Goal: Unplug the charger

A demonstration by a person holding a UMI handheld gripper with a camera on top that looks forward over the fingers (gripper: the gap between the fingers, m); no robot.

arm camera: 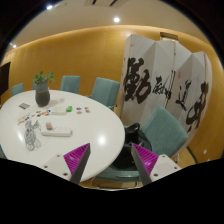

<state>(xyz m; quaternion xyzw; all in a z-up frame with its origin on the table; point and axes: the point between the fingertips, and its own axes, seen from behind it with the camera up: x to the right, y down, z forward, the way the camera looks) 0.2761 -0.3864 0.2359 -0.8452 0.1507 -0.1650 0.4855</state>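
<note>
My gripper (112, 160) is open, its two magenta pads (76, 156) wide apart with nothing between them. It is held above the near right edge of a round white table (92, 120). On the table's left part lie a white power strip or charger block (57, 128), a white cable (30, 136) and some small colourful items (33, 119). These lie well ahead and to the left of the fingers. Whether a charger is plugged in is too small to tell.
A potted plant (42, 88) stands at the table's far side. Teal chairs (105, 92) ring the table, one (160, 128) just ahead right of the fingers. A folding screen with black calligraphy (165, 85) stands to the right before a wooden wall.
</note>
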